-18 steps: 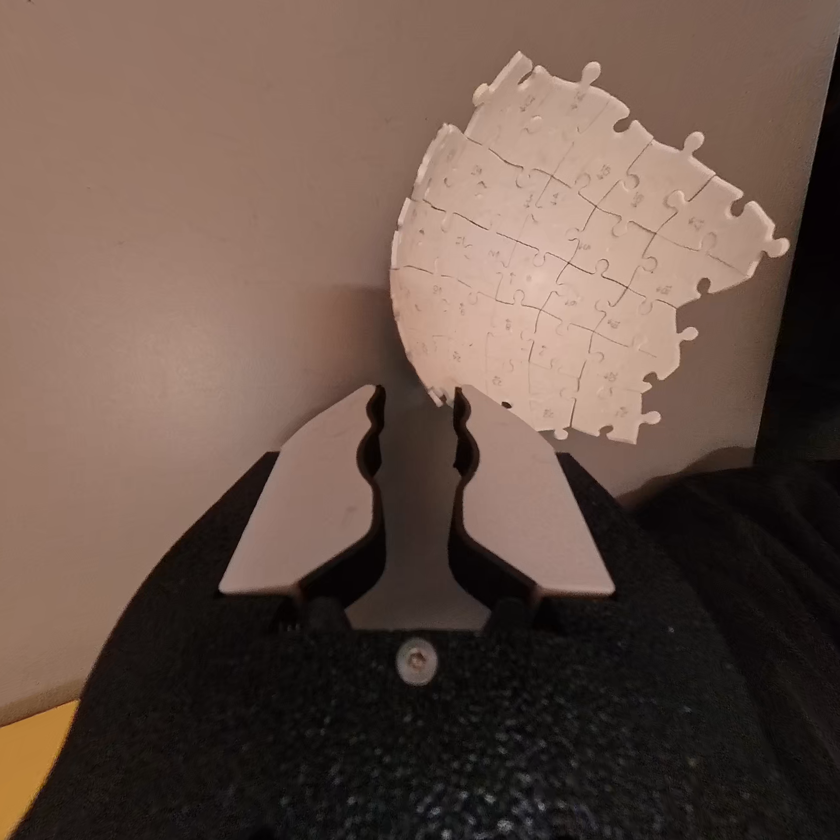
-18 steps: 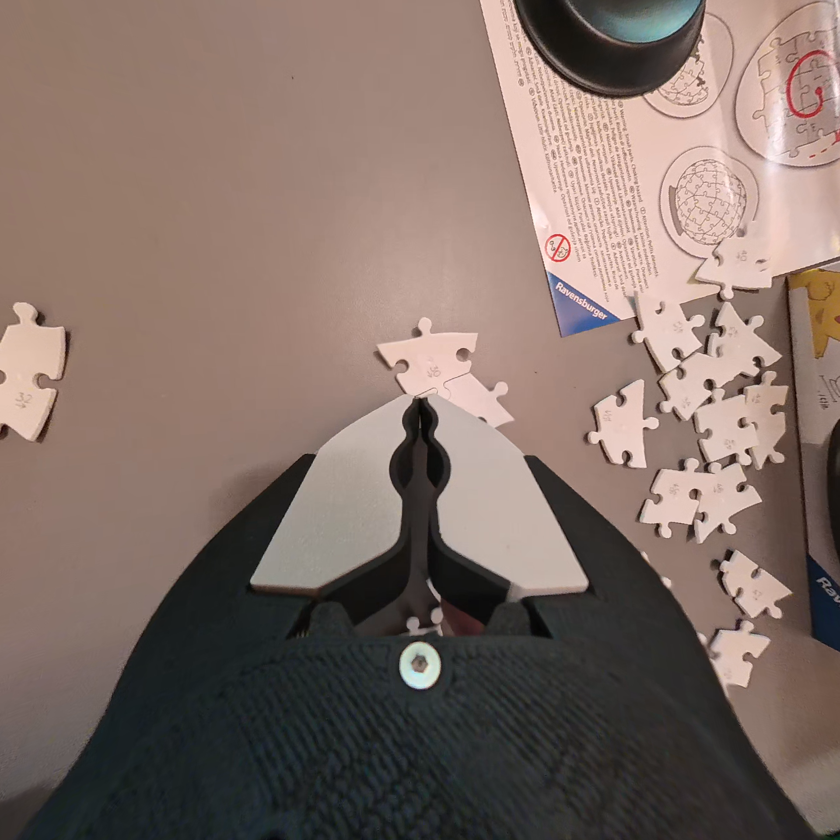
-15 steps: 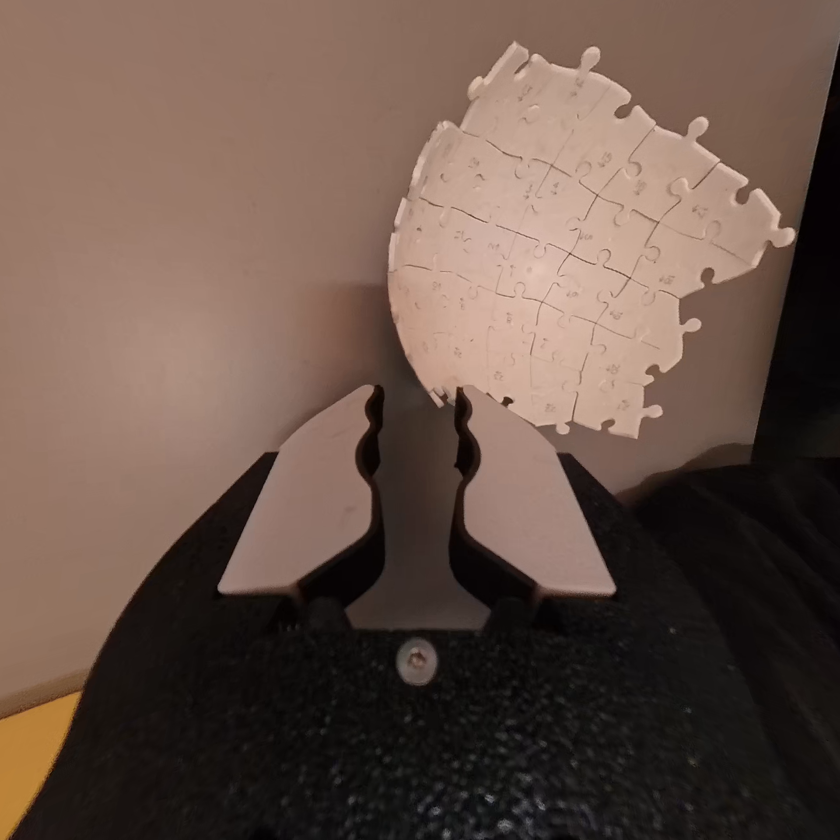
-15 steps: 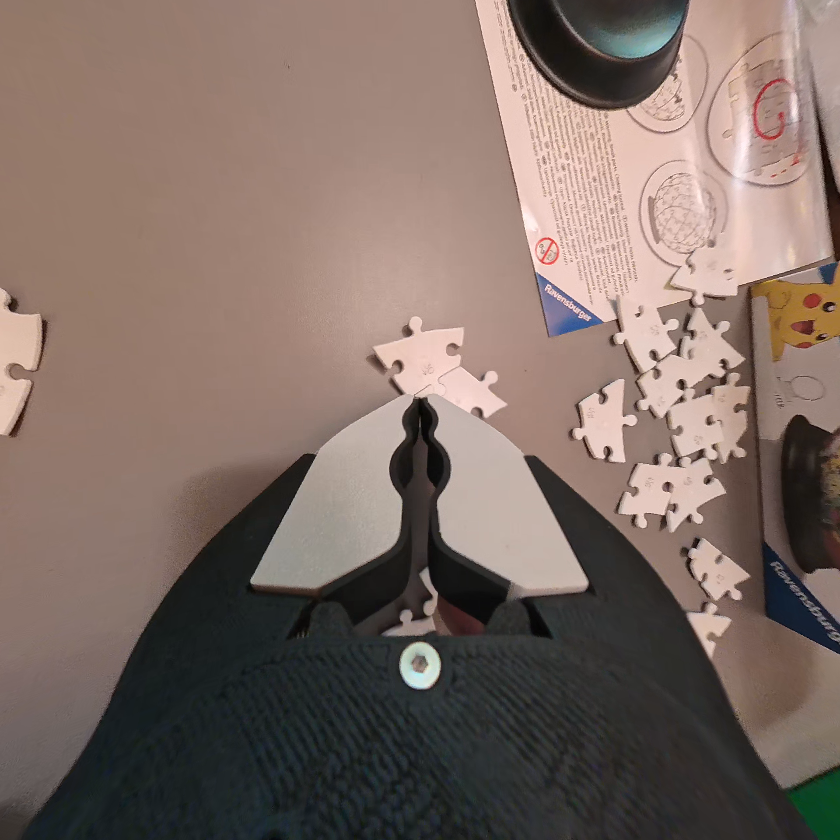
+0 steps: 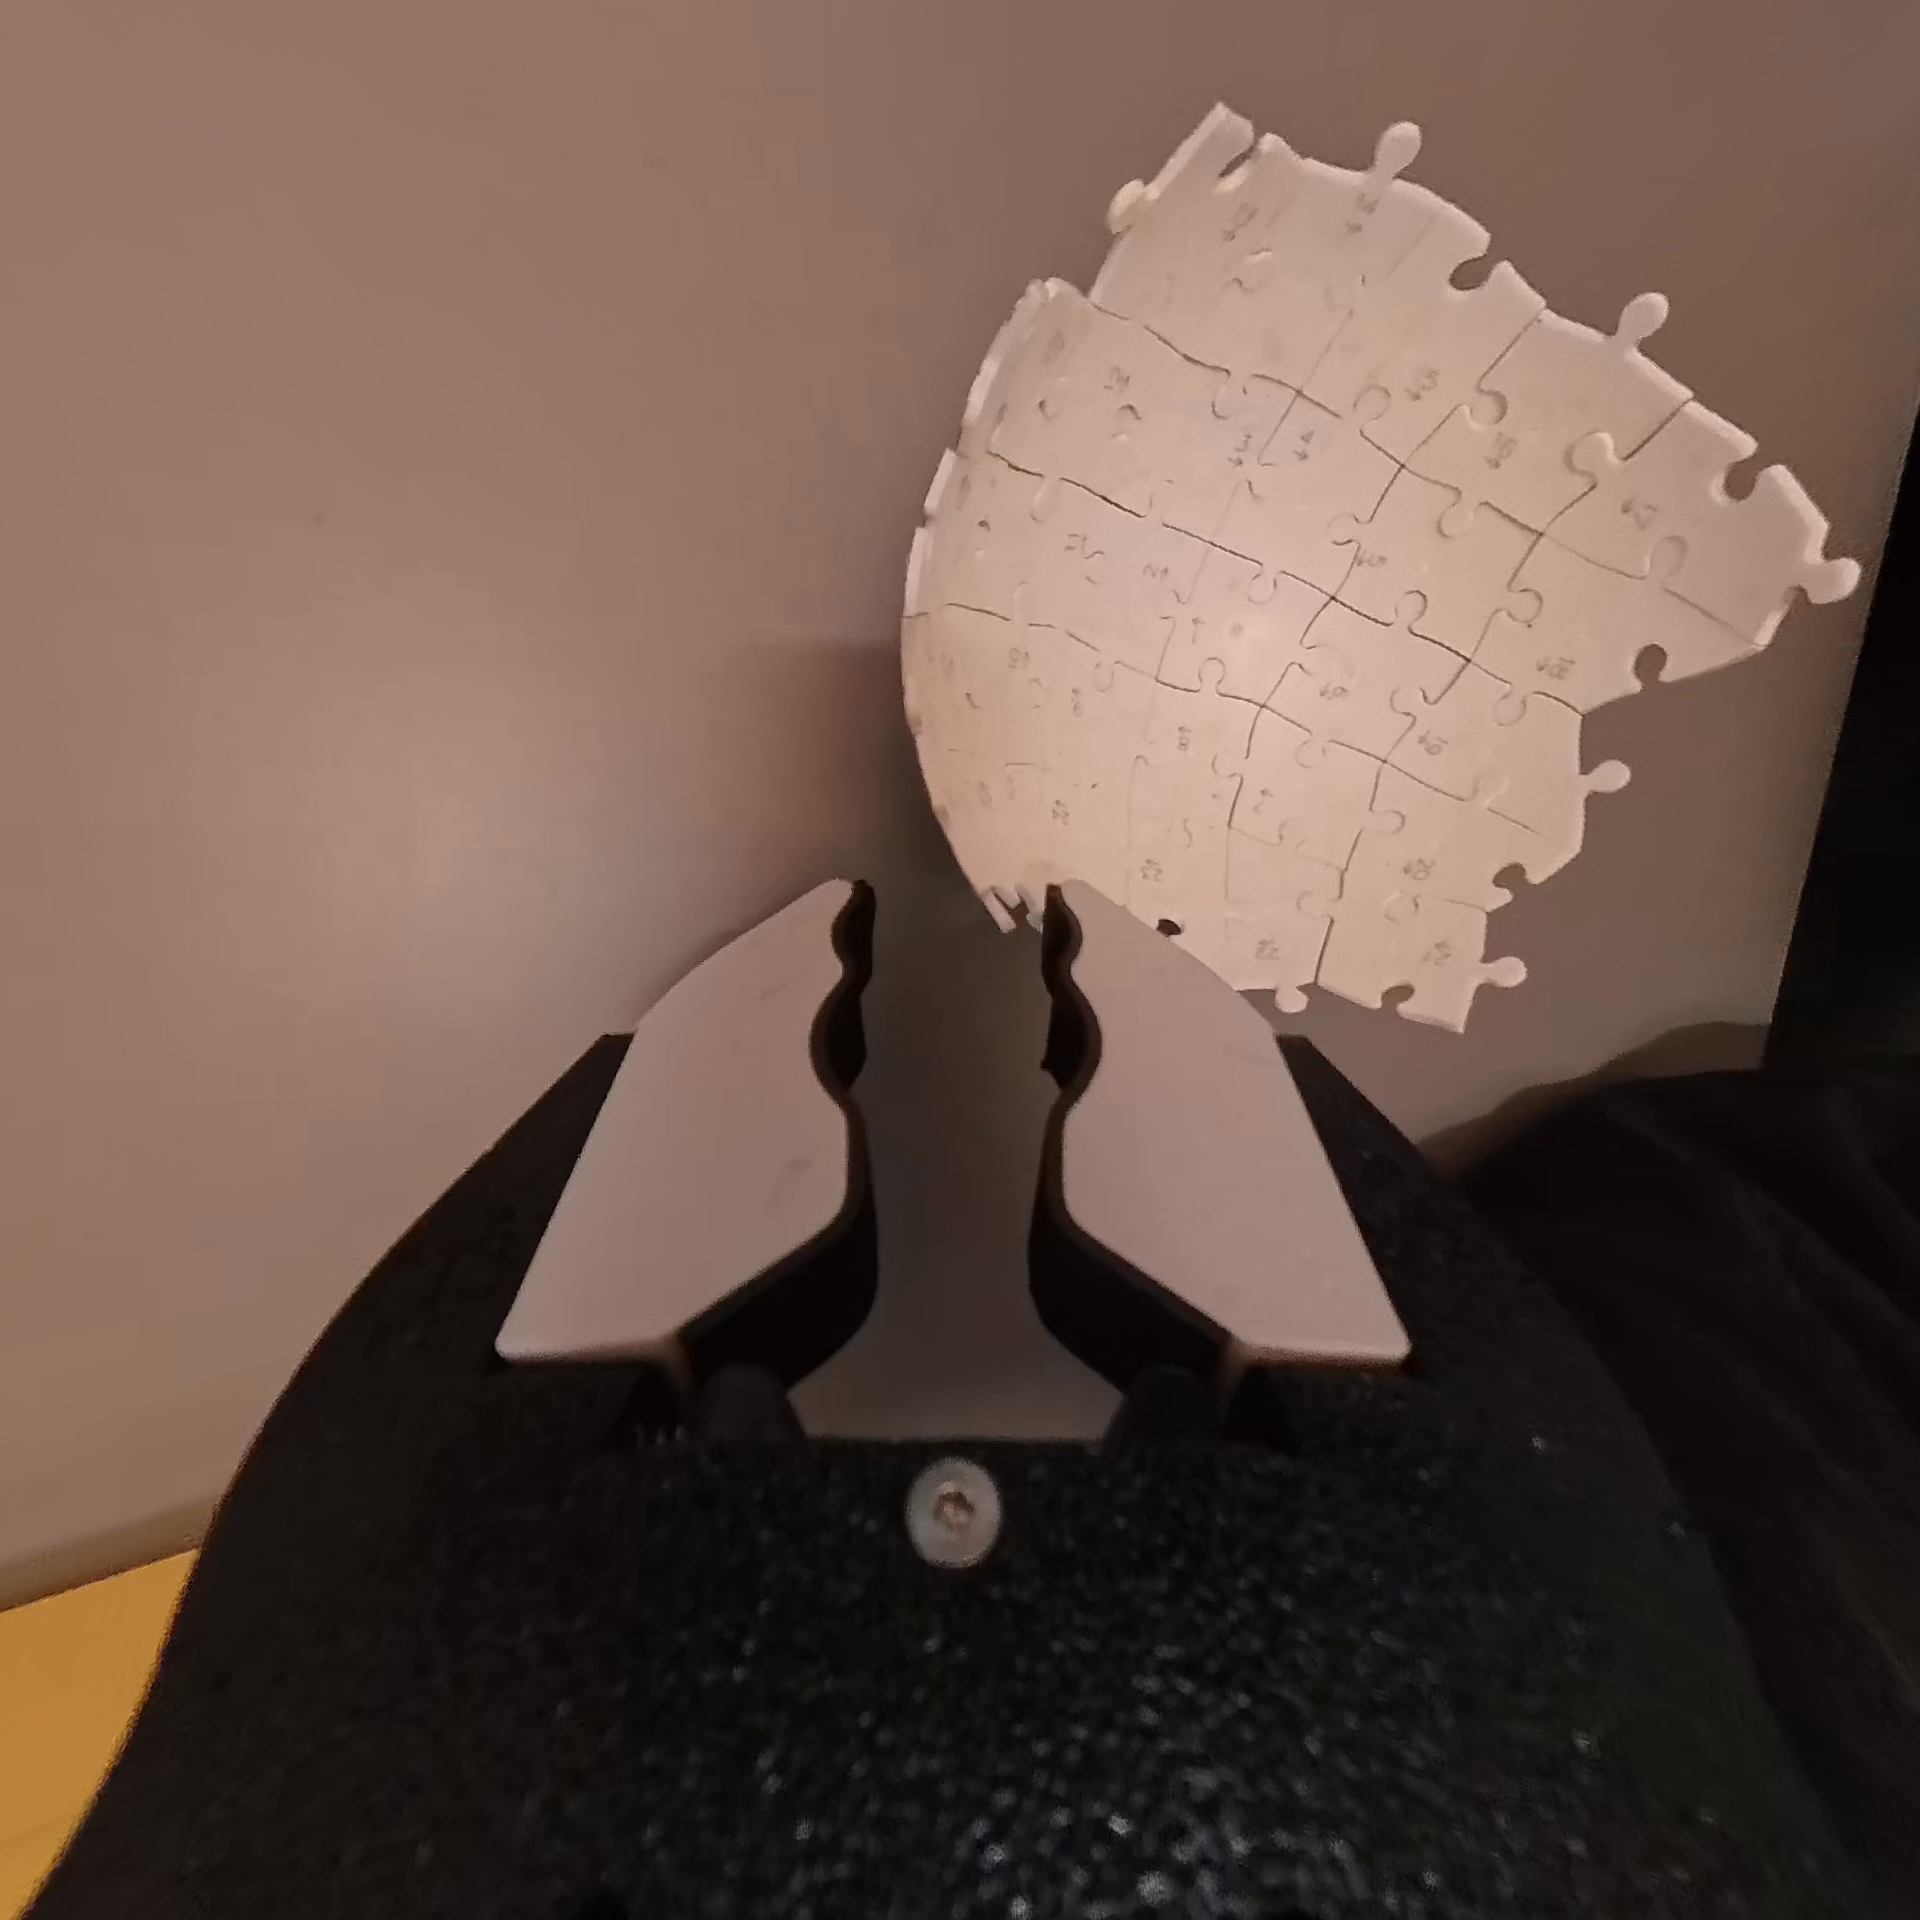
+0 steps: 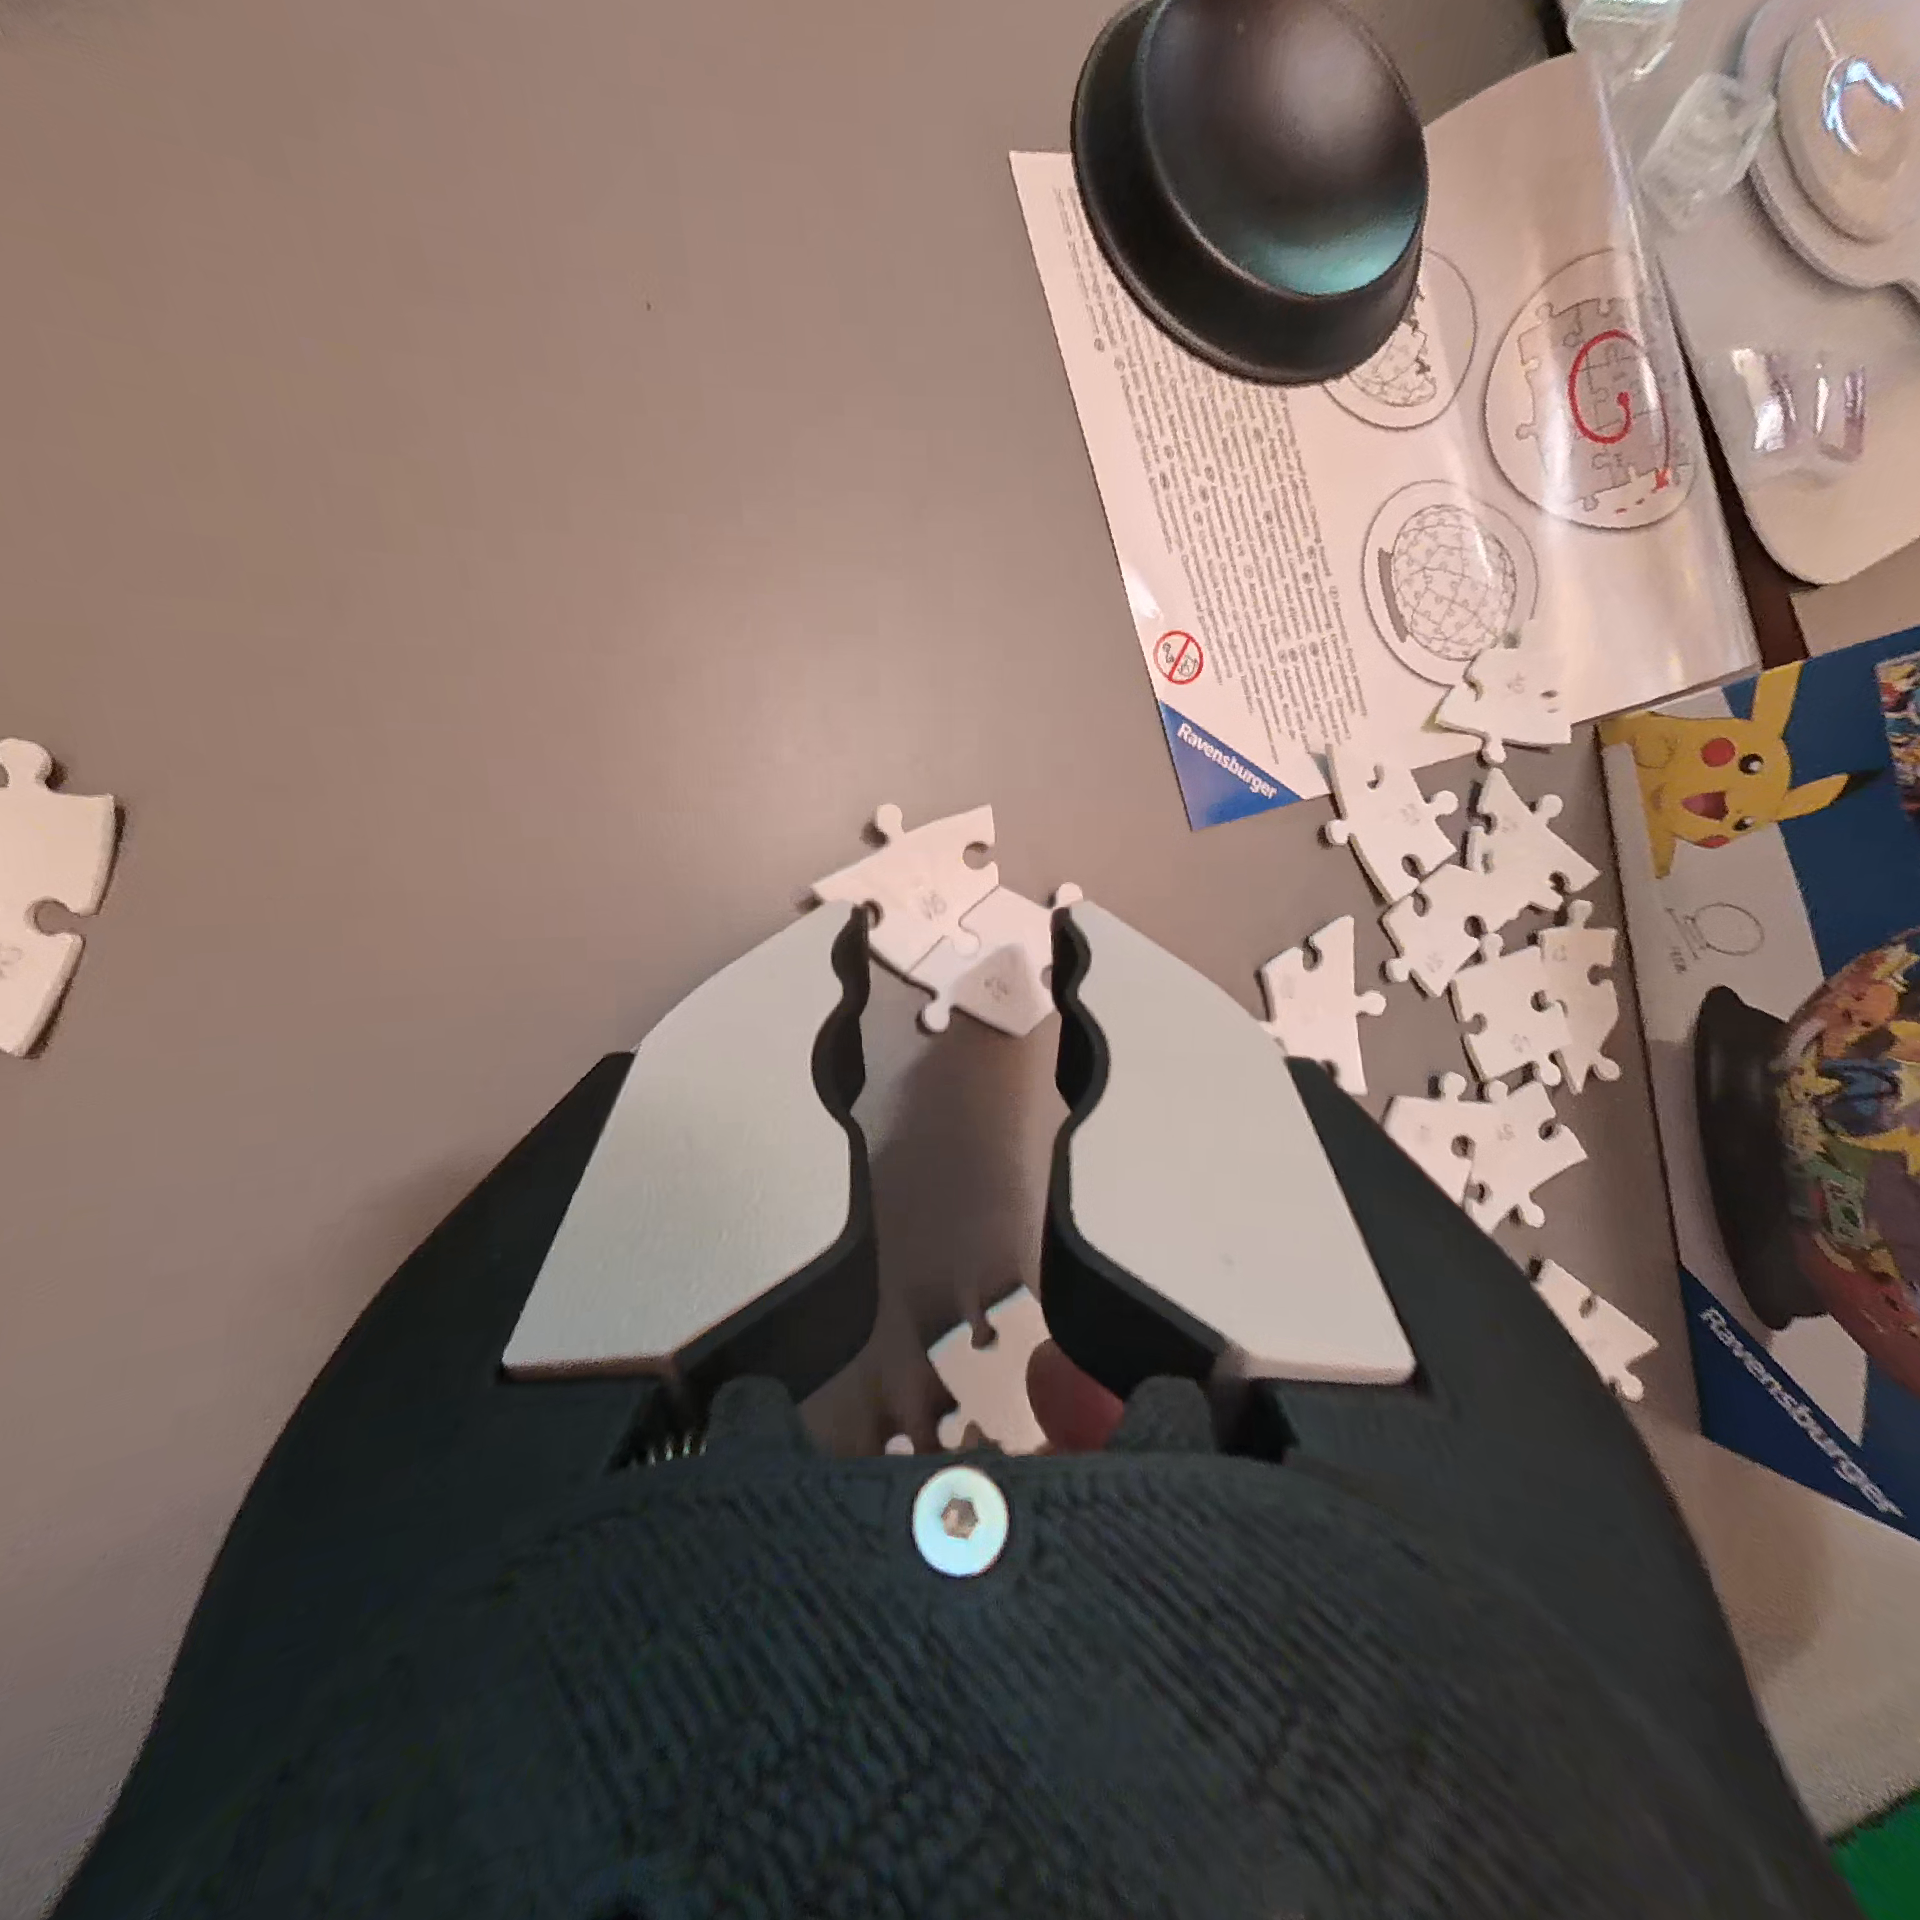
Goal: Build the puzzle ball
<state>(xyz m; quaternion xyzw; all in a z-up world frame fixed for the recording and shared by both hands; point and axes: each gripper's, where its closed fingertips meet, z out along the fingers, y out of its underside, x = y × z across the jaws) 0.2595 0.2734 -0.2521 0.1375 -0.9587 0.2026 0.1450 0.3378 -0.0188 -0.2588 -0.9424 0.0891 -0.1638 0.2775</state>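
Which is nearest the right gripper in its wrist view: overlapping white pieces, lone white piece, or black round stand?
From the right gripper:
1. Overlapping white pieces, between the fingertips.
2. Lone white piece, far left.
3. Black round stand, upper right.

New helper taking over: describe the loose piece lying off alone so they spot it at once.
On the grey table, look far left of the right gripper, away from the instruction sheet. The lone white piece sits at the view's left edge, no other pieces near it.

matt white puzzle shell (image 5: 1351,582), rough grainy black plastic gripper (image 5: 956,914) body, smooth grey fingers (image 6: 717,1143), shiny metal screw (image 6: 959,1524), glossy black stand (image 6: 1247,197), printed paper leaflet (image 6: 1247,540), smooth matt grey table (image 6: 468,416), glossy cardboard box (image 6: 1818,1039)
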